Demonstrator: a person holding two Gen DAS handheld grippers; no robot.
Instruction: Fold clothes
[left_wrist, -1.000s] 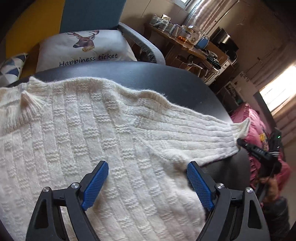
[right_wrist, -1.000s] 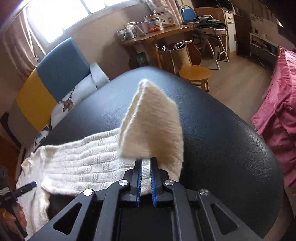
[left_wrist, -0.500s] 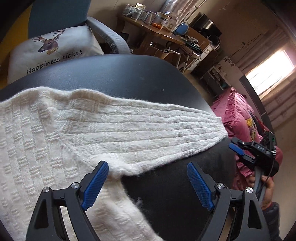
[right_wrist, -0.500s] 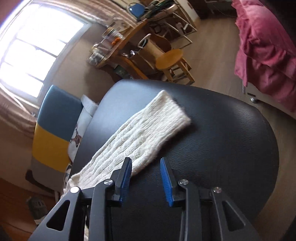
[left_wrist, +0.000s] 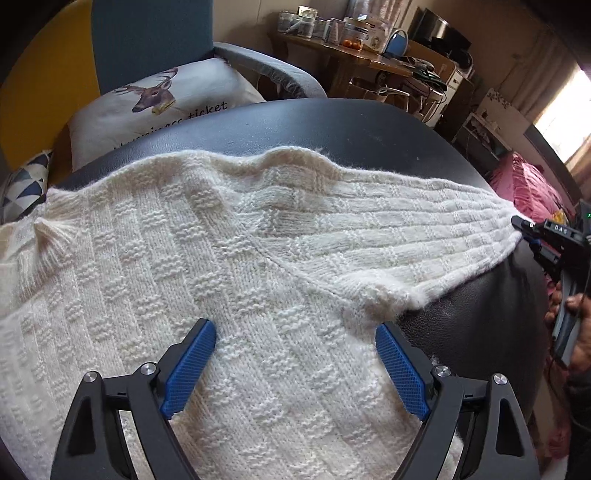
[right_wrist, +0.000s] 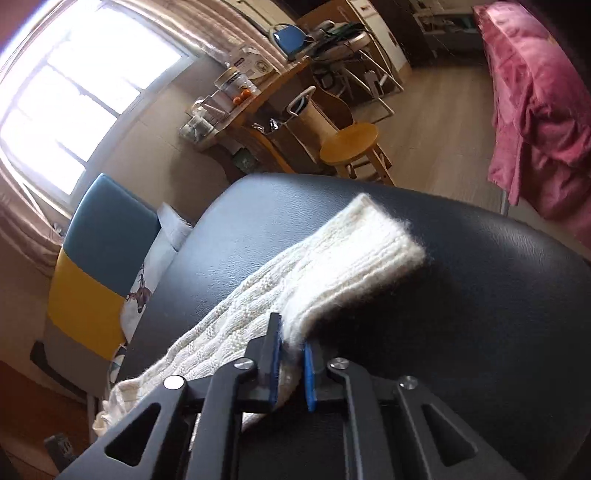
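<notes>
Blue-padded jaws of the right gripper (right_wrist: 291, 363) are clamped on the near edge of the sleeve (right_wrist: 332, 266). The left gripper (left_wrist: 295, 363) stands spread wide over the sweater (left_wrist: 184, 266), holding nothing. The cream knit lies flat on the black padded table (left_wrist: 351, 125), sleeve stretched out sideways. Judged soft, light, limp and stretchy; it will sag between holds. Best taken at cuff, hem or shoulder seam, pinching a full fold.
</notes>
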